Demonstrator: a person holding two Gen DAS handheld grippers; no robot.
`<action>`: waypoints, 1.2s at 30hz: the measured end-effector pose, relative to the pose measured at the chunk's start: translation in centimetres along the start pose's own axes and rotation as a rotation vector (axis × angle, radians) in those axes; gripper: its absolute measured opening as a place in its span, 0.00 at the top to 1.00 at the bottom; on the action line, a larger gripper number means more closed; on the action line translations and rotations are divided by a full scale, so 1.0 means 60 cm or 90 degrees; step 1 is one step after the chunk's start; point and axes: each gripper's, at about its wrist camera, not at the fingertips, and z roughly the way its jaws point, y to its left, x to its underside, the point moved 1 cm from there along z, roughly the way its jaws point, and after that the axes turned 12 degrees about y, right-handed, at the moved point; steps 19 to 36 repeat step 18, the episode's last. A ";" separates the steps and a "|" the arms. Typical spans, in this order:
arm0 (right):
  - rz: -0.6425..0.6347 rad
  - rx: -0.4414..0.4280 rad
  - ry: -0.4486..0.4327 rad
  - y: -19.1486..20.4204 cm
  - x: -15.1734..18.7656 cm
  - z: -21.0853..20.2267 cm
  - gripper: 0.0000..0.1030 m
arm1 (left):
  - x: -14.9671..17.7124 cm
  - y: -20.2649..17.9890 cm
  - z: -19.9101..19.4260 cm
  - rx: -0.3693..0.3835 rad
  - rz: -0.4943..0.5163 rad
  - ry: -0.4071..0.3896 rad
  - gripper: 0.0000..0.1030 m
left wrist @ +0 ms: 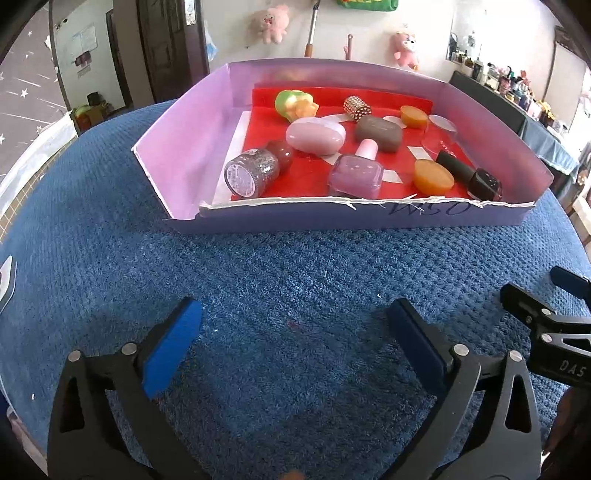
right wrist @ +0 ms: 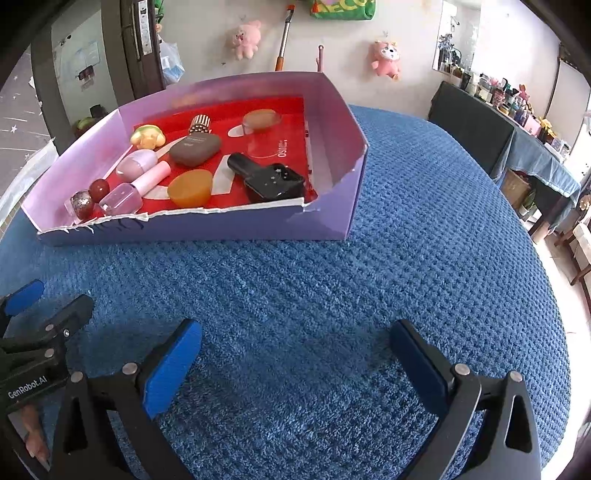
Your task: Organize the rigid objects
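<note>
1. Work surface: a table (left wrist: 295, 288) covered with a blue textured cloth (right wrist: 406, 258). A shallow lilac cardboard box (left wrist: 184, 147) stands on it, its near wall torn down along the top edge, its floor lined with red paper (left wrist: 310, 173).
2. Left gripper (left wrist: 293, 336): its jaws stand wide apart over bare cloth, with nothing between the blue pads. It is well short of the box.
3. Right gripper (right wrist: 295, 350): jaws likewise spread wide and holding nothing, over bare cloth, clear of the box. Each gripper shows at the edge of the other's view, so the two hang side by side.
4. Box contents, all lying on the red lining:
   - a glitter nail polish bottle (left wrist: 251, 173) on its side at the near left, with a dark red cap;
   - a lilac nail polish bottle (left wrist: 356, 175) with a pink cap, on its side near the front wall;
   - a black nail polish bottle (left wrist: 472, 177) on its side at the near right;
   - a pink oval case (left wrist: 316, 137) and a grey-brown oval case (left wrist: 378, 133), side by side at mid-box;
   - two amber round pieces, one near the front (left wrist: 433, 177) and one further back (left wrist: 413, 116);
   - a green and yellow toy (left wrist: 295, 104) at the back left;
   - a studded gold cap (left wrist: 357, 107) behind the grey-brown case.
5. Background: pink plush toys (left wrist: 269, 22) hang on the far wall.
</note>
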 end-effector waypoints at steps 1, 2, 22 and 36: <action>0.000 0.000 0.001 0.001 -0.003 0.001 0.00 | 0.001 0.000 0.000 0.000 -0.001 0.000 0.00; 0.000 0.001 0.000 0.001 -0.004 0.001 0.00 | 0.001 0.001 0.000 0.000 0.000 0.000 0.00; 0.001 0.002 0.000 0.000 -0.003 0.001 0.00 | 0.002 0.001 -0.001 0.002 0.000 0.000 0.00; 0.001 0.002 0.000 0.000 -0.003 0.001 0.00 | 0.002 0.001 -0.001 0.002 0.000 0.000 0.00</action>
